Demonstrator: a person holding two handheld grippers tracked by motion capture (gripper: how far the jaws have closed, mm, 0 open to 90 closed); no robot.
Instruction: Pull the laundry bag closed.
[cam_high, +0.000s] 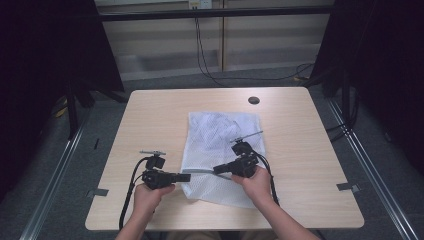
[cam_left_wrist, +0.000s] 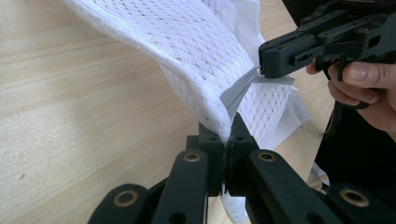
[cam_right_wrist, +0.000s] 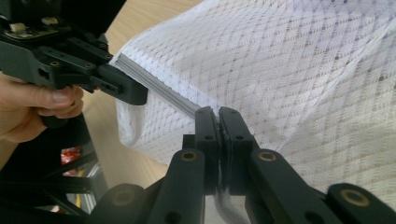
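Observation:
A white mesh cloth (cam_high: 220, 140) lies on the pale wooden table (cam_high: 150, 120), and its near left corner is lifted. A grey band (cam_high: 201, 171) runs along that lifted edge. My left gripper (cam_high: 188, 177) is shut on one end of the band, while my right gripper (cam_high: 216, 170) is shut on the other end, close by. In the left gripper view my left gripper (cam_left_wrist: 229, 133) pinches the grey band (cam_left_wrist: 236, 93), and the right gripper (cam_left_wrist: 280, 63) holds it further up. In the right gripper view my right gripper (cam_right_wrist: 218, 114) clamps the band (cam_right_wrist: 159, 88) beside the left gripper (cam_right_wrist: 128, 91).
A round dark cable hole (cam_high: 254, 100) sits near the table's far edge. Bare wood lies to the left and right of the cloth. Black curtains flank the table, and cables (cam_high: 205, 60) trail on the floor behind it.

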